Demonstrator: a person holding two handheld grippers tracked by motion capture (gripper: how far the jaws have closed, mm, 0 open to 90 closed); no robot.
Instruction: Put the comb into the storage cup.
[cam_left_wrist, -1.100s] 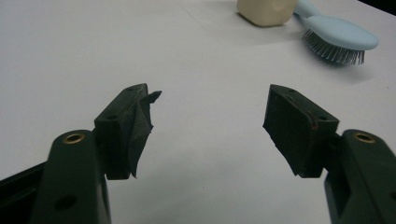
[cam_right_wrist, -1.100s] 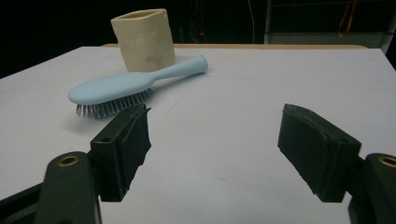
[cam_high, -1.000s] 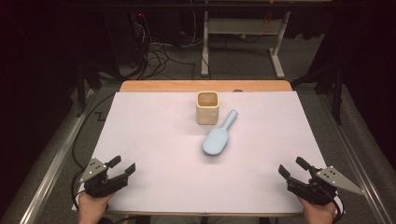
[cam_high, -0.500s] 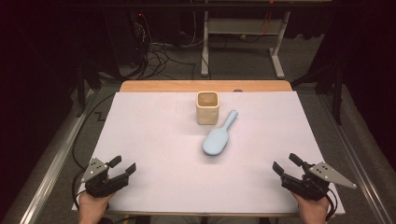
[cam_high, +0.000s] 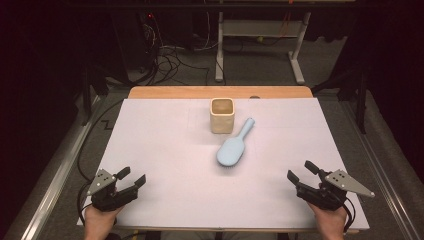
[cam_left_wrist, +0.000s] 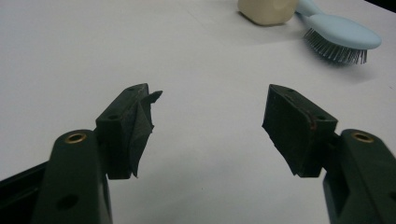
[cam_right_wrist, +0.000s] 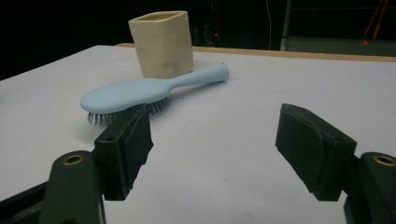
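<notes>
The right hand-held gripper (cam_high: 304, 173) has slid a little toward the middle of the bench (cam_high: 165, 150) since a second ago. The left hand-held gripper (cam_high: 131, 178) has stayed put.

From the high view, both hand-held grippers sit at the near edge with jaws apart and nothing in them. They look ready to start. The blue hairbrush (cam_high: 234, 146) lies flat in the middle, bristles down, just beside the cream cup (cam_high: 222, 115). Its handle points away and to the right. The person's arms are cut off at the bottom.

In the left gripper view, the left hand-held gripper (cam_left_wrist: 208, 119) stands wide open over bare bench. The hairbrush (cam_left_wrist: 341, 37) and cup (cam_left_wrist: 268, 11) are far off, cut by the top edge. One jaw pad looks torn, but that is hard to tell.

In the right gripper view, the right hand-held gripper (cam_right_wrist: 215, 133) is open and points at the hairbrush (cam_right_wrist: 140, 93), probably to grab it. One jaw hides part of the bristles. The cup (cam_right_wrist: 163, 44) stands upright behind; I cannot see inside it.
</notes>
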